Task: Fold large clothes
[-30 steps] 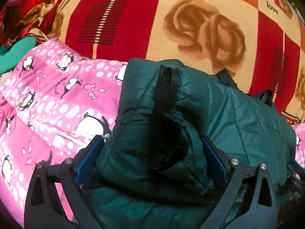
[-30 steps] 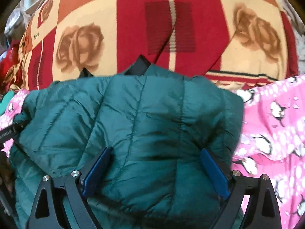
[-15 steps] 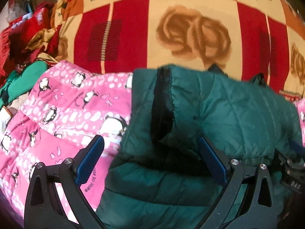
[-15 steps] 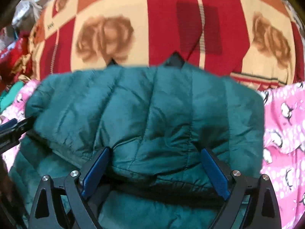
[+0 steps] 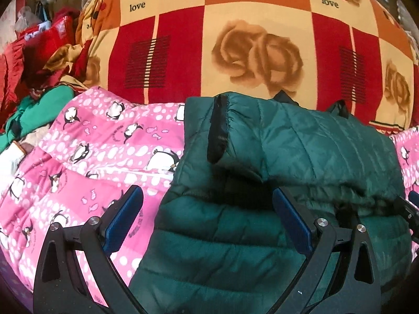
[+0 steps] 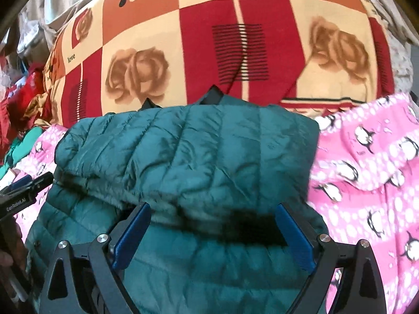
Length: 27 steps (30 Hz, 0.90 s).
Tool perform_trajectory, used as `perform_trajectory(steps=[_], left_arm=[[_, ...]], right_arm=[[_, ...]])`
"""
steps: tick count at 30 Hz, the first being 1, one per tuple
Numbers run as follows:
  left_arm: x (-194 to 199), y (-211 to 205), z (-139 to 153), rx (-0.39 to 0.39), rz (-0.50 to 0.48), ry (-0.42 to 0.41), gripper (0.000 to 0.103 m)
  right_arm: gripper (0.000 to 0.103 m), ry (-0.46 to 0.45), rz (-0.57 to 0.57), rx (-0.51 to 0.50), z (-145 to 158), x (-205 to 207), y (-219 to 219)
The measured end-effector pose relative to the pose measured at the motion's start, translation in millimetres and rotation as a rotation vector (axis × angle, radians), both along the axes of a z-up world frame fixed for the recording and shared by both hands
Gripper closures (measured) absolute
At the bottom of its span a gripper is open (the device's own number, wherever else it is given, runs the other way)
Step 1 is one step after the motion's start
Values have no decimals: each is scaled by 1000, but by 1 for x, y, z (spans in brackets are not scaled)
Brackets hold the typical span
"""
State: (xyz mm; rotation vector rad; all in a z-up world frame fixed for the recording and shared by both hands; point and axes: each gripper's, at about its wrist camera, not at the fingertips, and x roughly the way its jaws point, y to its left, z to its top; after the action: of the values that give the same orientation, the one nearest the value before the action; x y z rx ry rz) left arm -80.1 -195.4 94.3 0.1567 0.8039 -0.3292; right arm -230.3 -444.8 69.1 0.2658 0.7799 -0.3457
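From the left wrist, the left claw [image 5: 207, 219] is gaping wide, holding nothing, over the near edge of the green quilted jacket [image 5: 301, 151], which is lying folded on the pink penguin blanket [image 5: 104, 146].

From the right wrist, the right claw [image 6: 213, 231] is likewise standing wide and empty above the jacket's fold, the rose-patterned cover [image 6: 183, 39] lying behind it.

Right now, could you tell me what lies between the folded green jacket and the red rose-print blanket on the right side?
In the right wrist view, a pink penguin-print quilt fills the stretch between the green jacket and the rose-print blanket.
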Motion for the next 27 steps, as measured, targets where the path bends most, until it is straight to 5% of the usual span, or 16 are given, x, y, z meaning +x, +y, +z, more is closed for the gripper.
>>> perform_trajectory(steps=[27], left_arm=[[-83, 46, -1, 52, -19, -24, 3]], right_arm=[[9, 70, -57, 10, -15, -94, 30]])
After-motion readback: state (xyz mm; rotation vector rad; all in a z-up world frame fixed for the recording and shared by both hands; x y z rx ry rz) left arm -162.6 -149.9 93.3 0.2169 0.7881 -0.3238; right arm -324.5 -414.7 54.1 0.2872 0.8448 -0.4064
